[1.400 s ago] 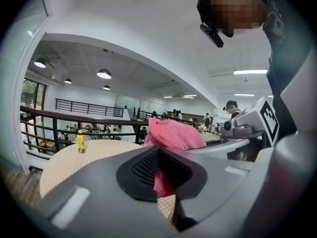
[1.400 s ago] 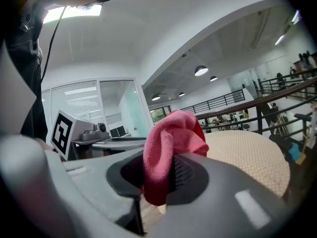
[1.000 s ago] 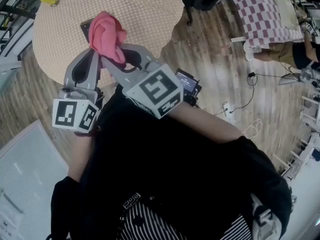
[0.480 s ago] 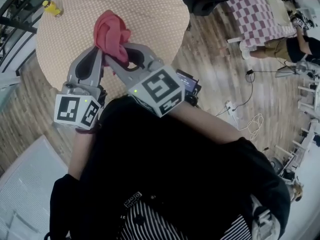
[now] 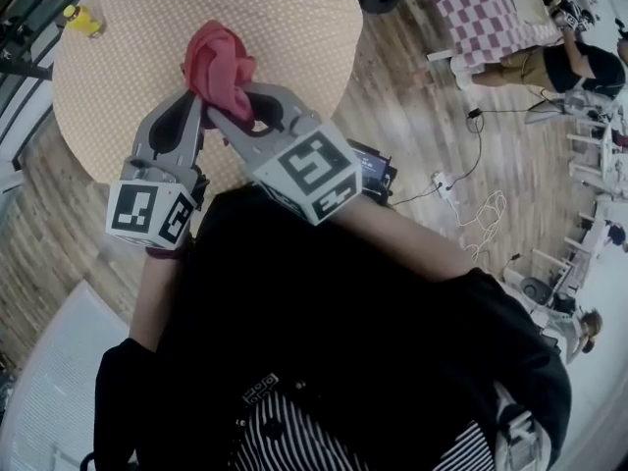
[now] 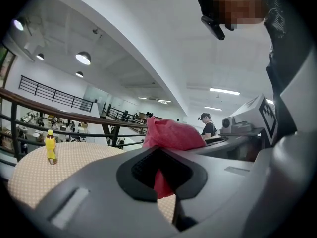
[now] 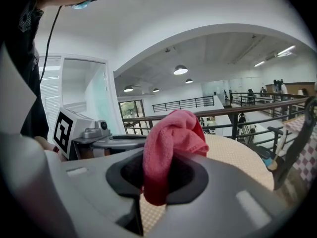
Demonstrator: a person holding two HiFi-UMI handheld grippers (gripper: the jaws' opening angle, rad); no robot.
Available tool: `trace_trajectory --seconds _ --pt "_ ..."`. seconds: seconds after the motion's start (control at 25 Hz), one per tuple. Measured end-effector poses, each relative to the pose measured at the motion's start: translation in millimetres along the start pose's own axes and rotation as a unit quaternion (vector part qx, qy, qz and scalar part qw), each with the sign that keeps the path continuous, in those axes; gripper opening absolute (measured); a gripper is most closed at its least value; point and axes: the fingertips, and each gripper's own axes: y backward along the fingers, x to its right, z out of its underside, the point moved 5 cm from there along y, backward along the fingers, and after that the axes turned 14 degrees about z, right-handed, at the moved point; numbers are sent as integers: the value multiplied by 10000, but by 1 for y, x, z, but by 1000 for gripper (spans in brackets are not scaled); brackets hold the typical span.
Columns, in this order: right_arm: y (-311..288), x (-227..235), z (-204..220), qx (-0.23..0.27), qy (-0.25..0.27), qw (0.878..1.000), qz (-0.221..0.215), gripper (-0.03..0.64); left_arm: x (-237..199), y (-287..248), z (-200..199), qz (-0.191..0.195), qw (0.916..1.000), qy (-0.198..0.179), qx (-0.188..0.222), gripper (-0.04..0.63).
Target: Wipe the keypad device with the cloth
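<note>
A pink cloth (image 5: 218,65) is bunched up above the round beige table (image 5: 294,27). My right gripper (image 5: 220,114) is shut on it; in the right gripper view the cloth (image 7: 171,133) hangs through the closed jaws of that gripper (image 7: 161,175). My left gripper (image 5: 193,102) is shut just left of the cloth. In the left gripper view the cloth (image 6: 171,133) shows above and through the gap in that gripper's (image 6: 159,175) jaws, and I cannot tell whether they touch it. Both grippers are held up off the table. No keypad device is visible; grippers and cloth hide the table beneath them.
A small yellow bottle (image 5: 80,20) stands at the table's far left edge, also in the left gripper view (image 6: 50,147). A dark device with a lit screen (image 5: 371,168) shows by my right arm. Wooden floor with cables (image 5: 461,194) lies to the right.
The two grippers and the cloth keep about the same pose while the head view drifts. A dark edge seen by the cloth one second ago is out of sight now.
</note>
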Motion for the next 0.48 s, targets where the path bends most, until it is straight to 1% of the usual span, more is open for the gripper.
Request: trace_trajectory --seconds 0.12,0.24,0.36,0.48 --pt "-6 8 5 -157 -3 9999 47 83 -6 -8 5 56 9999 134 -25 2" --pt "-13 11 4 -179 45 9998 -42 83 -12 -10 4 44 9999 102 -66 2" --pt "-27 13 1 -213 -37 9994 -255 83 -24 -10 2 -129 9998 71 -147 2" --pt "-43 8 -2 -316 -46 9983 -494 83 -39 -4 5 -335 9993 153 -106 2"
